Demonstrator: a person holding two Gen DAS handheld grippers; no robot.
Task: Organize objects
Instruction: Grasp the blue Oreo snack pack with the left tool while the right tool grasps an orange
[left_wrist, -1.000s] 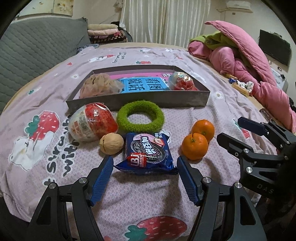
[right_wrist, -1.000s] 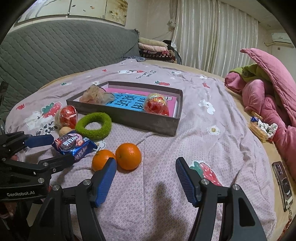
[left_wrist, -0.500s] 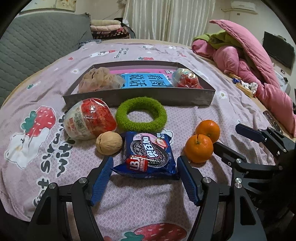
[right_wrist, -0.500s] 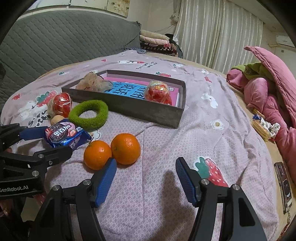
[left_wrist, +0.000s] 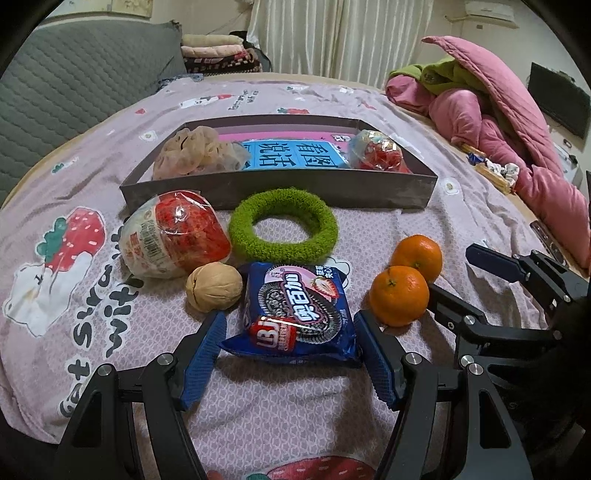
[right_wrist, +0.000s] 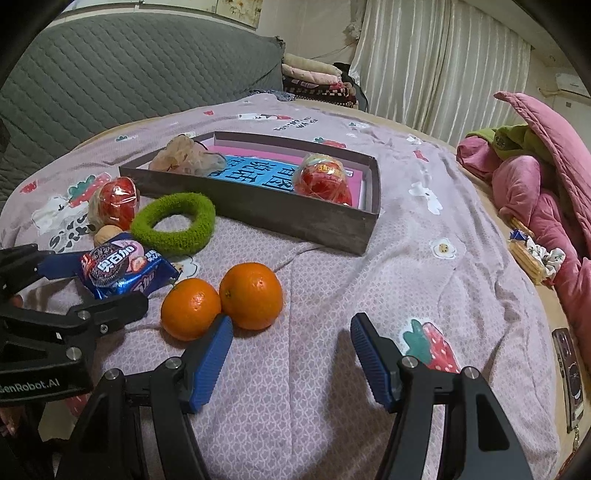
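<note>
Closer now: L gripper (left_wrist: 290, 356), 1 cookie pack (left_wrist: 295, 314), 2 oranges (left_wrist: 399, 296).

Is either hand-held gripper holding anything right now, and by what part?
Nothing is held. The left hand-held gripper is open around the cookie packet without clamping it; the right hand-held gripper is open and empty.

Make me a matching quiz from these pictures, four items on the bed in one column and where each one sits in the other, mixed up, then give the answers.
Items:
1. cookie packet
2. green ring
3. walnut
4. beige mesh bag

Places:
A. inside the grey box, at its left end
B. just in front of the box's near wall
C. between the open fingers of the left gripper
D. beside the cookie packet, in front of the red wrapped ball

Pairs: 1-C, 2-B, 3-D, 4-A
</note>
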